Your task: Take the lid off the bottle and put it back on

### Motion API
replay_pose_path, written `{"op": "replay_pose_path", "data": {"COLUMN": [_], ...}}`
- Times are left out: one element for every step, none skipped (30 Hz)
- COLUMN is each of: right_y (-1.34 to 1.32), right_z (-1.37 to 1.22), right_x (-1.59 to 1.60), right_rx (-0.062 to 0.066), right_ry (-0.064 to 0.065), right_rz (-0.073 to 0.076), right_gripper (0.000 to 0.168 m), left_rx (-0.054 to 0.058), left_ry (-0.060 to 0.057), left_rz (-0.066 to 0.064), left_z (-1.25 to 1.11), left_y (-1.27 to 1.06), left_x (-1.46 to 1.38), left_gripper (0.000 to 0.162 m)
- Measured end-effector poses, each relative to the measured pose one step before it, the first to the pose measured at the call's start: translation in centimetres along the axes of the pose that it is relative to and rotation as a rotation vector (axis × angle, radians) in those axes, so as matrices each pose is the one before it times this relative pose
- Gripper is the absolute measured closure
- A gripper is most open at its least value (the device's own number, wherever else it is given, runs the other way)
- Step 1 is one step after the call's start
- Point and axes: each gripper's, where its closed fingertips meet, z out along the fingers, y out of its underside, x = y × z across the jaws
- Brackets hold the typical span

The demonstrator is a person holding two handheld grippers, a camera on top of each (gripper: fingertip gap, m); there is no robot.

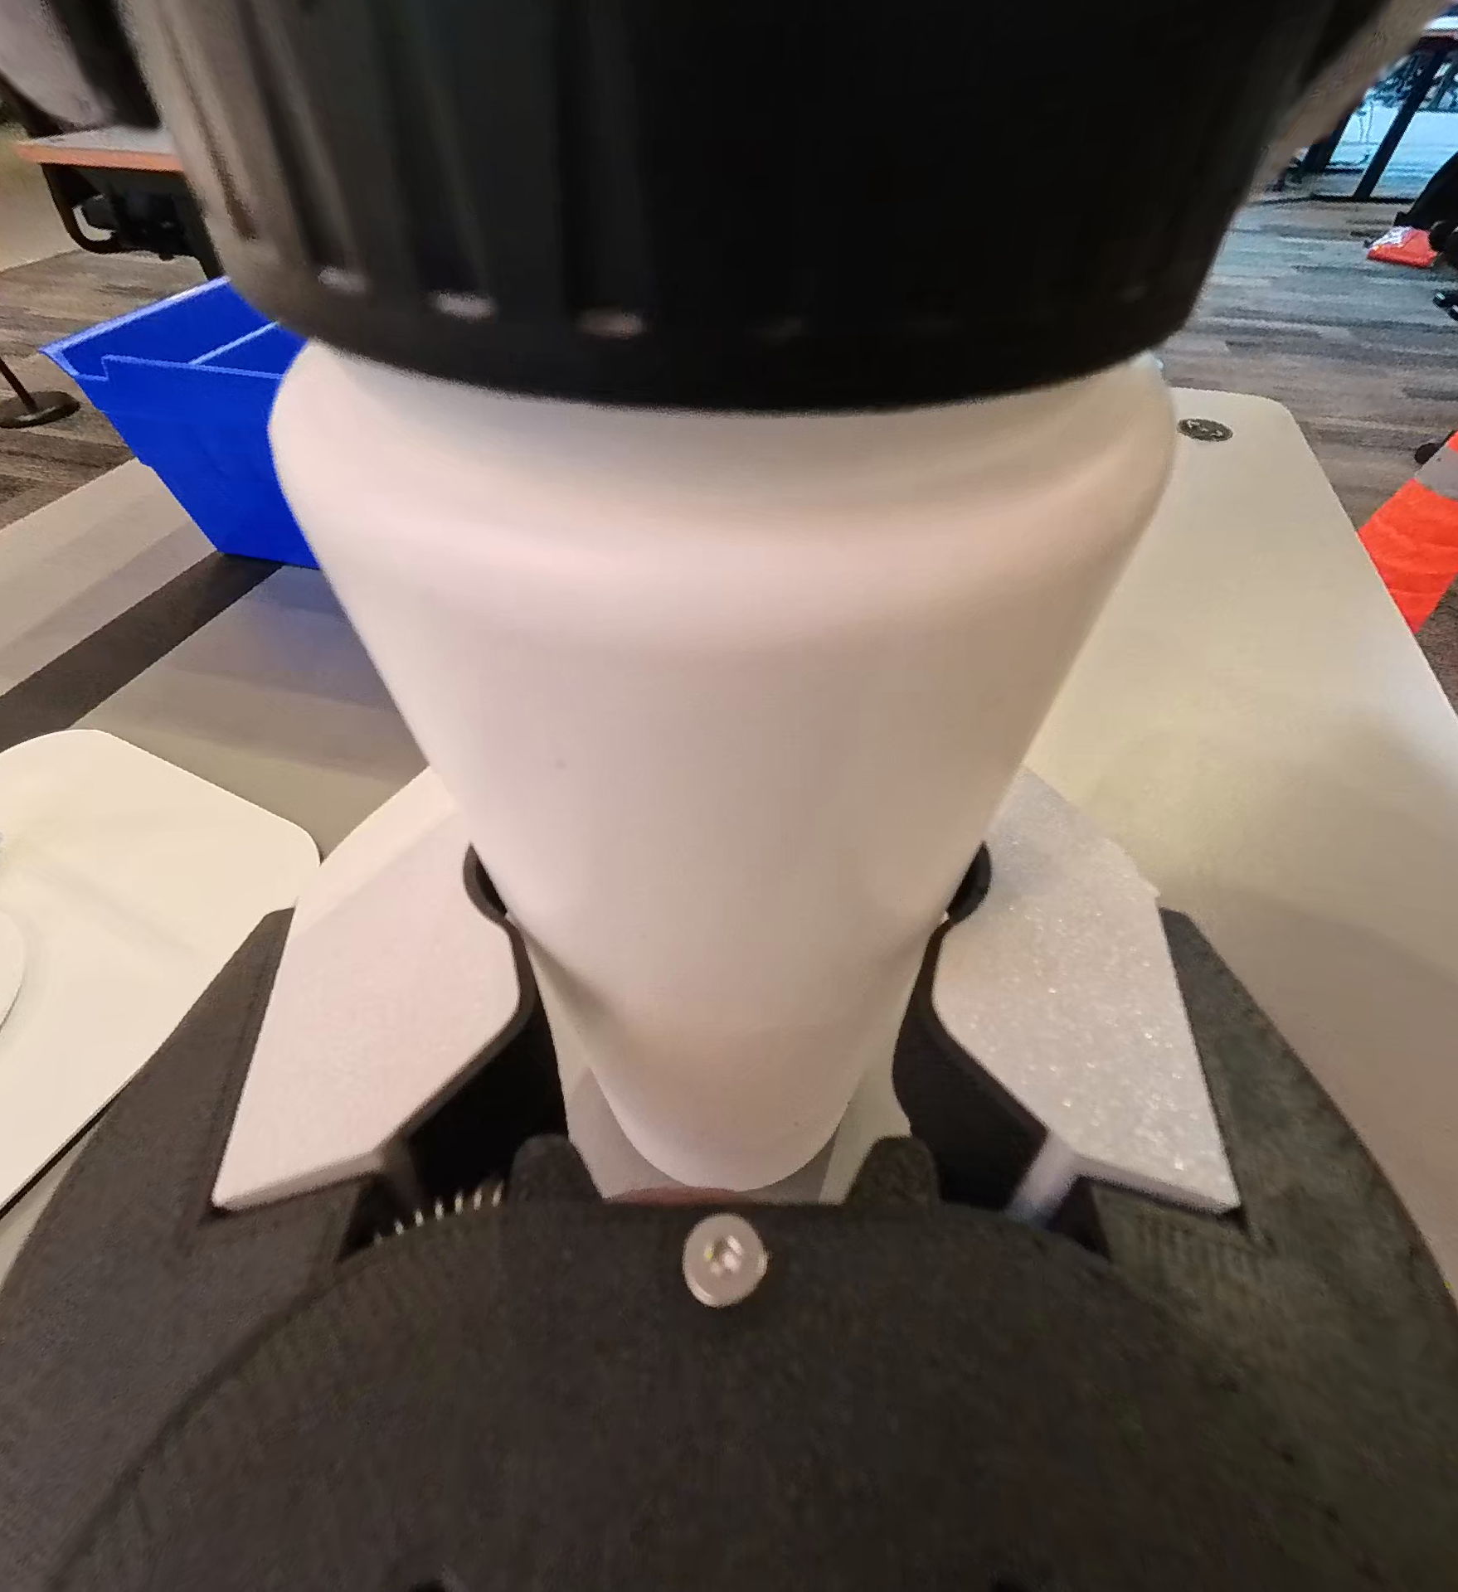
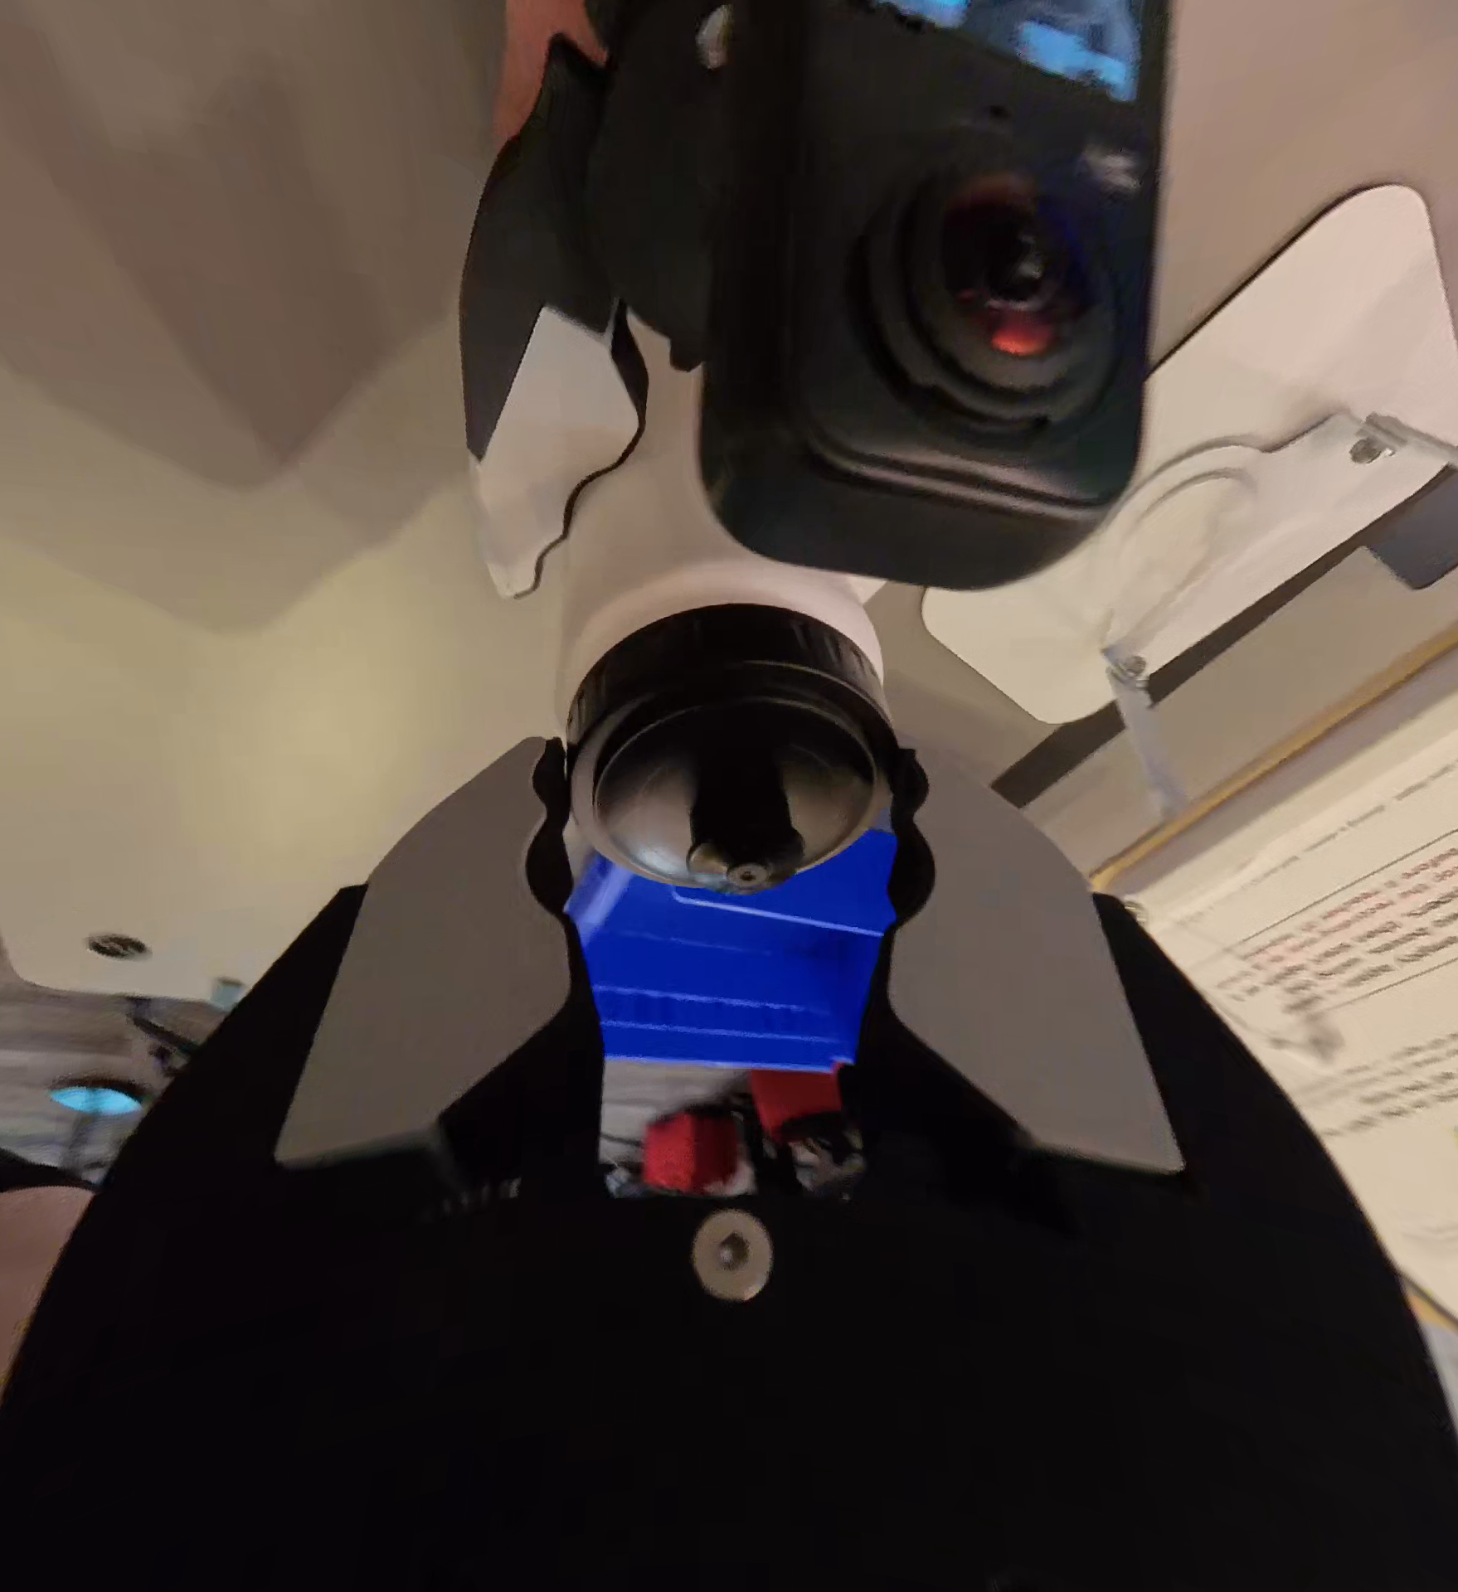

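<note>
Left gripper [image 1: 725,896] clamps the white bottle [image 1: 708,689]; right gripper [image 2: 730,805] straddles the black lid [image 2: 730,758], apparently gripping it, though blur hides contact.
Lid sits on the bottle's neck; twisting off-axis could cross-thread it. Beyond, at 10 o'clock, a blue bin [image 1: 191,413] on the white table [image 1: 1225,689].

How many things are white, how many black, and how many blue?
White: 1, the white plastic bottle.
Black: 1, the ribbed black screw lid on it.
Blue: 1, the blue plastic bin.
Total: 3.
</note>
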Motion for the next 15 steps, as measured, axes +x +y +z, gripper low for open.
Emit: {"op": "replay_pose_path", "data": {"right_y": [-0.214,-0.109,0.04,-0.018,-0.073,0.016,0.189,0.189,0.064,0.022,0.02,-0.029,0.008,0.01,0.009], "right_z": [-0.163,-0.224,-0.286,-0.297,-0.179,-0.009,0.136,0.216,0.249,0.252,0.218,0.072,-0.026,-0.033,-0.029], "right_x": [-0.006,0.127,0.213,0.124,-0.164,-0.281,-0.129,0.085,0.04,-0.115,-0.114,0.017,-0.003,0.002,0.007], "right_rx": [0.0416,0.0447,0.0422,0.0478,0.047,0.0342,0.0121,0.0052,0.0091,0.0055,0.0008,0.0003,-0.0019,-0.0077,-0.011], "right_ry": [-0.022,-0.0154,-0.0088,-0.0101,-0.0255,-0.0327,-0.0249,-0.0089,-0.0083,-0.0188,-0.0173,-0.0024,0.0067,0.0114,0.0123], "right_rz": [0.0601,0.069,0.0665,0.0613,0.0547,0.0554,0.0529,0.0388,0.0242,0.0174,0.0136,0.0014,-0.0183,-0.0281,-0.0296], "right_gripper": [0.093,0.085,0.083,0.082,0.081,0.082,0.083,0.083,0.085,0.091,0.096,0.096,0.096,0.096,0.096], "left_rx": [-0.0008,0.0,-0.0001,0.0006,0.0011,0.0008,0.0,-0.0001,-0.0001,0.0,-0.0002,0.0003,0.0002,0.0003,0.0009], "left_ry": [-0.0003,0.001,0.0007,0.0005,0.0006,0.0007,0.0007,0.0005,0.0002,0.0005,0.0003,0.0001,-0.0002,-0.0001,0.0004], "left_rz": [0.0001,0.0005,-0.0002,-0.0008,-0.0009,-0.0005,0.0001,0.0001,0.0002,0.0003,0.0004,-0.0003,0.0,-0.0001,0.0003], "left_z": [-0.003,0.001,0.008,0.008,0.019,0.019,0.01,0.012,0.009,0.014,0.003,-0.011,0.006,0.005,-0.006], "left_y": [-0.001,-0.001,-0.001,-0.009,-0.008,-0.015,-0.004,-0.002,-0.002,-0.004,0.002,0.0,-0.004,0.005,-0.008], "left_x": [0.026,0.032,0.006,-0.001,0.01,0.016,0.026,0.01,0.019,0.03,0.01,0.0,0.006,0.0,-0.001], "left_gripper": [0.062,0.062,0.062,0.062,0.062,0.062,0.062,0.062,0.062,0.062,0.062,0.062,0.062,0.062,0.062]}}
